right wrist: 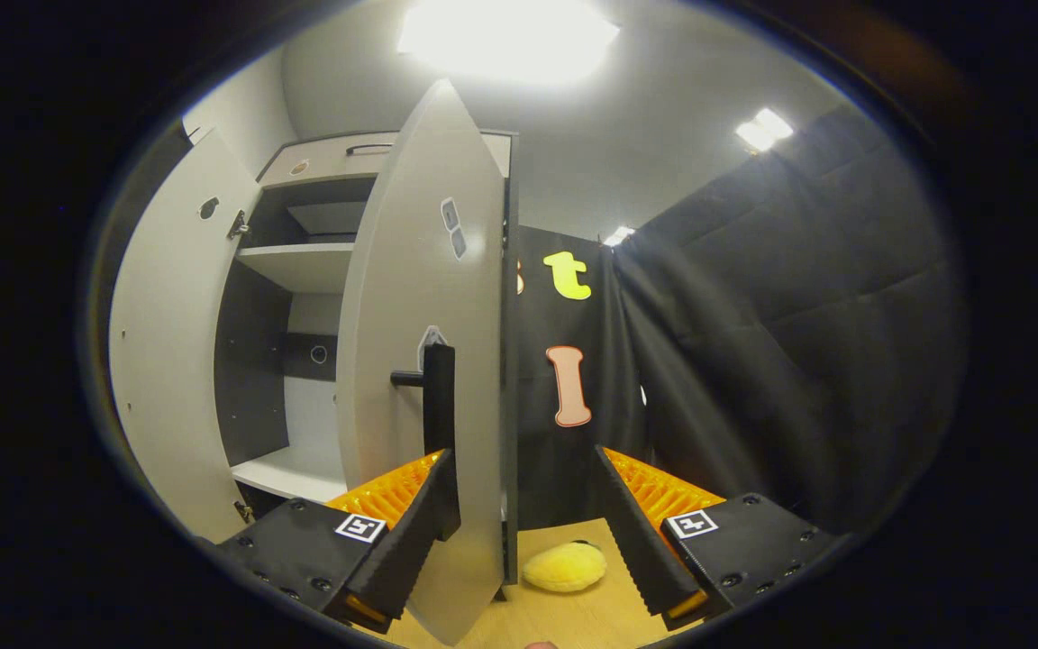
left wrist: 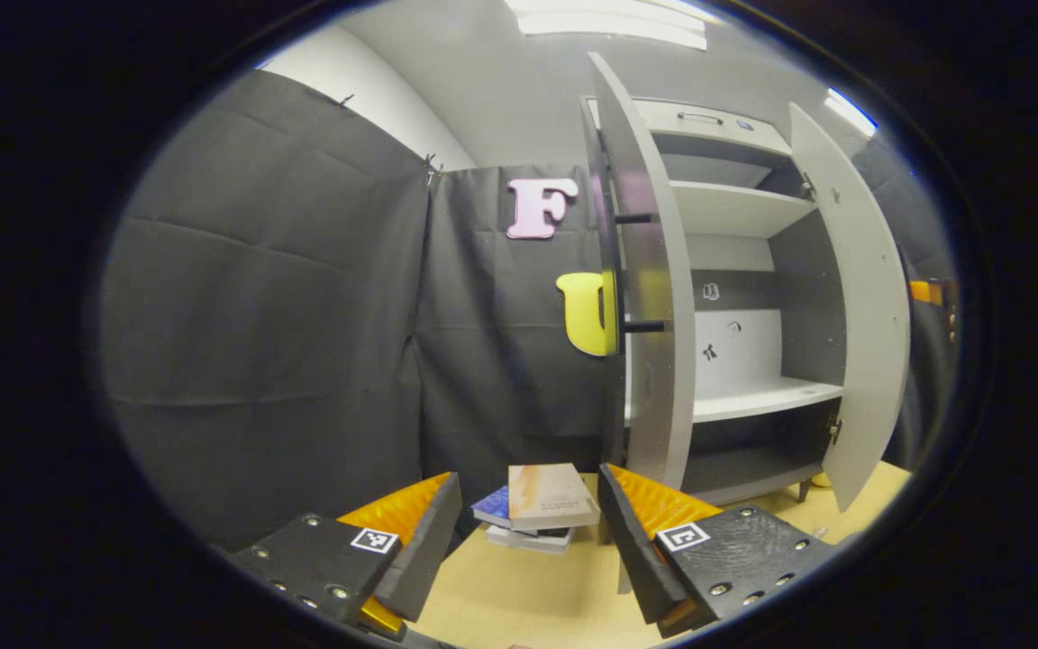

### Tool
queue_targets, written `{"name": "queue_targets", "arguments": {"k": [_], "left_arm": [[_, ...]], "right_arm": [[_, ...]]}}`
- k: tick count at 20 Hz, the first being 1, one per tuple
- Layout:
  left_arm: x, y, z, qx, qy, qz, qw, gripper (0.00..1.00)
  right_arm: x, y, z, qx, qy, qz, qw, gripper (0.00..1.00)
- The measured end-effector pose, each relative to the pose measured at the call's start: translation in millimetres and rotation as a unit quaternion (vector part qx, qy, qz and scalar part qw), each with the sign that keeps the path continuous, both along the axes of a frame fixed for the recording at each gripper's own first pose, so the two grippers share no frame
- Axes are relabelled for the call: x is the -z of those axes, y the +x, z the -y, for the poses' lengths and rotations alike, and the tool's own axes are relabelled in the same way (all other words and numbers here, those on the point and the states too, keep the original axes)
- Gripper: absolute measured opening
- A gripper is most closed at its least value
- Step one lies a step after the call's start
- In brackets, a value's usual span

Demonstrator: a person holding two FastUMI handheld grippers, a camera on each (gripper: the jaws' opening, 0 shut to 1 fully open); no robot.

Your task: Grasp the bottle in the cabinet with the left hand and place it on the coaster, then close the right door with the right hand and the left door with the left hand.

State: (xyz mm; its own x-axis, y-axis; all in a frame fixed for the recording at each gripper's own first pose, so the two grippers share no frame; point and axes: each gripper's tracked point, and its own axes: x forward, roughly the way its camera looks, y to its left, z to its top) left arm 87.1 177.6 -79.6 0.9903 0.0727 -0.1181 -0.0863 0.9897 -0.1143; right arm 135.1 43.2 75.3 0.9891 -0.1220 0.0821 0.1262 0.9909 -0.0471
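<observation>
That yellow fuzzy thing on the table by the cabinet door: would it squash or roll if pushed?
The yellow fuzzy thing looks plush, so it would probably squash and feel light. Its rounded, flattish shape suggests it would slide or tumble on the wooden table rather than roll far.

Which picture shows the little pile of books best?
The left gripper view: the pile of books lies on the table just beyond the open fingers of the left hand-held gripper. The right gripper view looks at the cabinet's right door and a yellow plush toy instead.

Both views look up close at the shared open cabinet (left wrist: 735,297) from opposite sides
</observation>
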Motion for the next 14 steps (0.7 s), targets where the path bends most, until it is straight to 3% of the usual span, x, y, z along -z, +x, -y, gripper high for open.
{"name": "queue_targets", "arguments": {"k": [9,12,14], "left_arm": [[15,-7,-44,-0.028,0.001,-0.015,1.000,0.88],[19,-11,-57,-0.038,0.000,-0.023,0.999,0.81],[21,-13,-61,-0.042,0.000,-0.027,0.999,0.88]], "right_arm": [[8,33,-63,-0.054,-0.013,-0.007,0.998,0.97],[10,44,-75,-0.064,-0.005,-0.007,0.998,0.97],[10,44,-74,-0.067,0.005,-0.007,0.998,0.97]]}}
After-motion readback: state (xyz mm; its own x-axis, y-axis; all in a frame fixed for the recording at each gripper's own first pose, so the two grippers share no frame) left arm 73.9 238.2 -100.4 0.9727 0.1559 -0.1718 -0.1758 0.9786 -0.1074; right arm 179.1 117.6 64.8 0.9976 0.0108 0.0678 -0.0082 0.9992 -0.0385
